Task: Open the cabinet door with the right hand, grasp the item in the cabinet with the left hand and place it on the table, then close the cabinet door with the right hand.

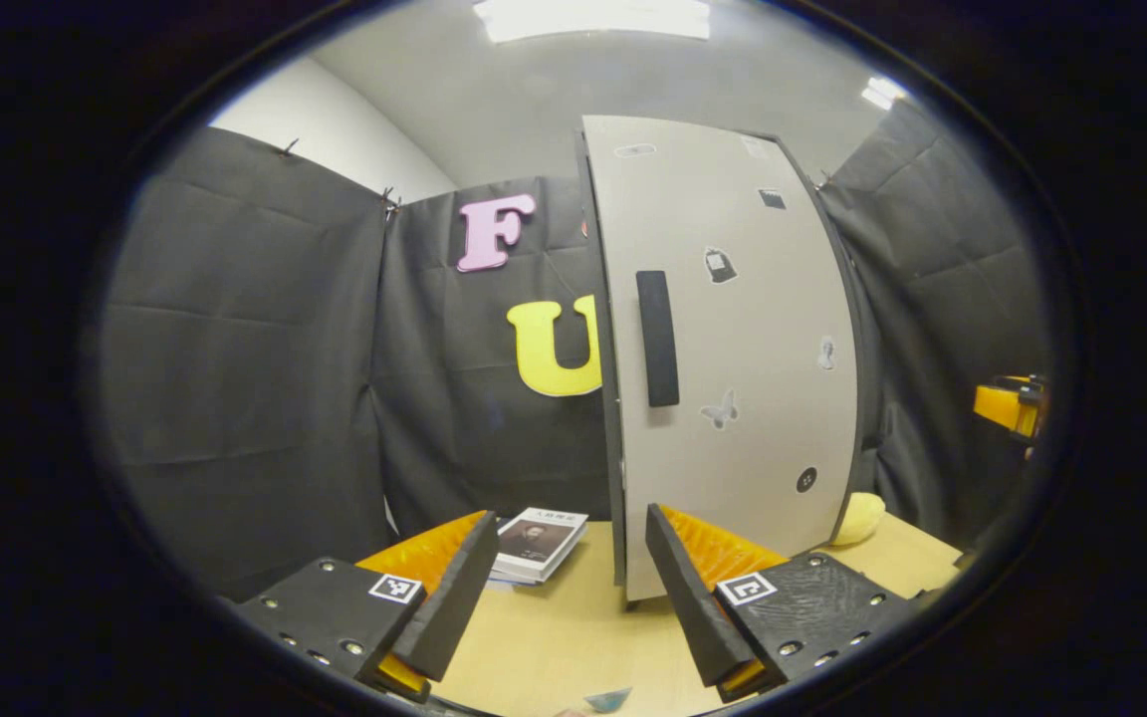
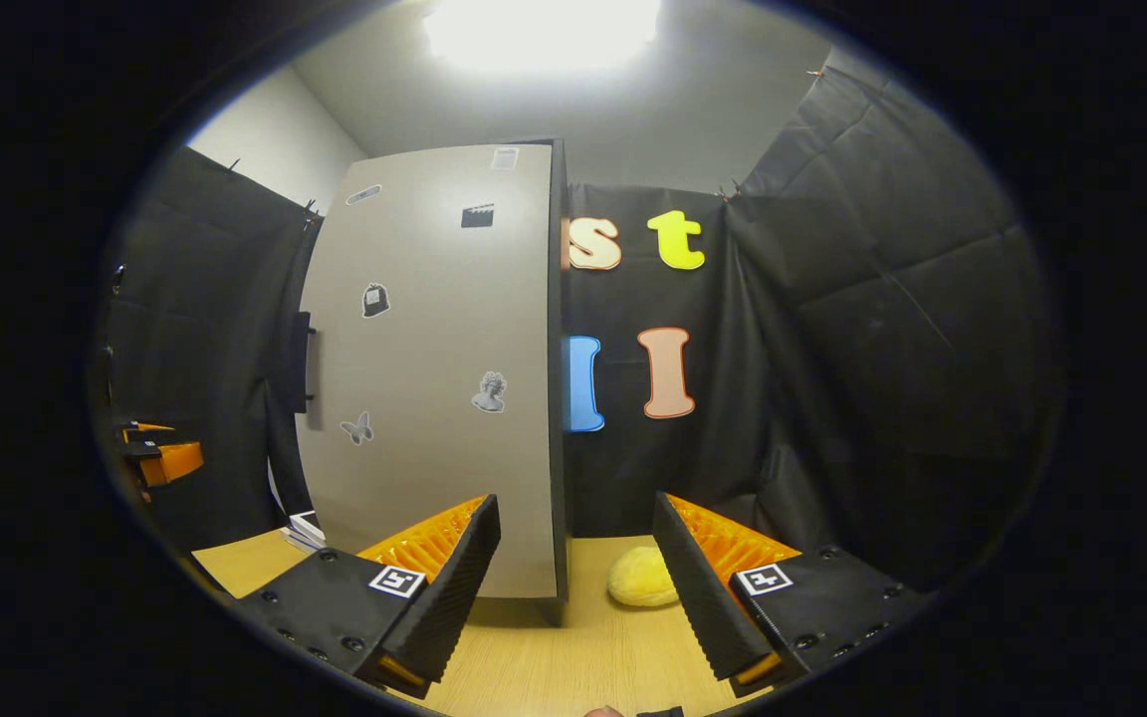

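A tall cabinet stands on the wooden table (image 1: 554, 647), its grey door (image 1: 733, 358) flat against the body and dotted with small stickers. In the left gripper view the door's black vertical handle (image 1: 657, 339) is straight ahead, and my left gripper (image 1: 569, 588) stands open and holds nothing a short way before it. In the right gripper view the door (image 2: 434, 378) fills the left half, with the handle (image 2: 302, 361) at its far left edge. My right gripper (image 2: 573, 588) is open near the cabinet's right corner. What is inside the cabinet is hidden.
A soft yellow lump (image 2: 643, 578) lies on the table (image 2: 573, 667) just right of the cabinet, also peeking out as a yellow lump (image 1: 860, 518). A stack of booklets (image 1: 539, 543) lies left of the cabinet. Black cloth walls close in all around.
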Available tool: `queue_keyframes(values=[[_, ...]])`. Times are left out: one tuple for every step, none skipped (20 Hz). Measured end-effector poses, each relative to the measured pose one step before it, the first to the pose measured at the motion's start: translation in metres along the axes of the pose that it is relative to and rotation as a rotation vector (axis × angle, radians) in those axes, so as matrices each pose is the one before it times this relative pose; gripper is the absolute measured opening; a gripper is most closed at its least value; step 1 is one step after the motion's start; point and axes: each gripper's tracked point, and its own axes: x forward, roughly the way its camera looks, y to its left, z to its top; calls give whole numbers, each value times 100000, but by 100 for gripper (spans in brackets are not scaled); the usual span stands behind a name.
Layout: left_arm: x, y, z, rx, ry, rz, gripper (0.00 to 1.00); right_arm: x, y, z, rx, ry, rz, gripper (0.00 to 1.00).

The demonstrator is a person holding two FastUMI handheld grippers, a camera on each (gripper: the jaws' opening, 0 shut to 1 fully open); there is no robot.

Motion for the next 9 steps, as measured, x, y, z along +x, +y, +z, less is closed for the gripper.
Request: queue_keyframes(values=[[25,210,0,-180,-97,-168,89,13,155,-122,-274,247,-194,98],[156,-39,-99,-245,-127,-276,92,25,97,4,262,134,35,98],[123,68,-26,-168,-56,-96,92,52,76,-139,290,438,-180,98],[2,80,4,25,-3,-179,92,118,-24,-187,91,831,-186,98],[94,115,-39,183,-57,57,92,2,19,-91,70,443,-162,98],[16,37,25,67,-160,-90,92,-30,-7,36,-45,-7,-125,98],[31,-36,41,-20,-138,-129,92,-26,-24,111,-303,-43,-149,97],[128,-48,-71,-27,-24,-60,92,49,55,182,-453,-256,-254,97],[46,-26,-5,17,127,-135,92,115,-30,50,-485,-228,-233,97]])
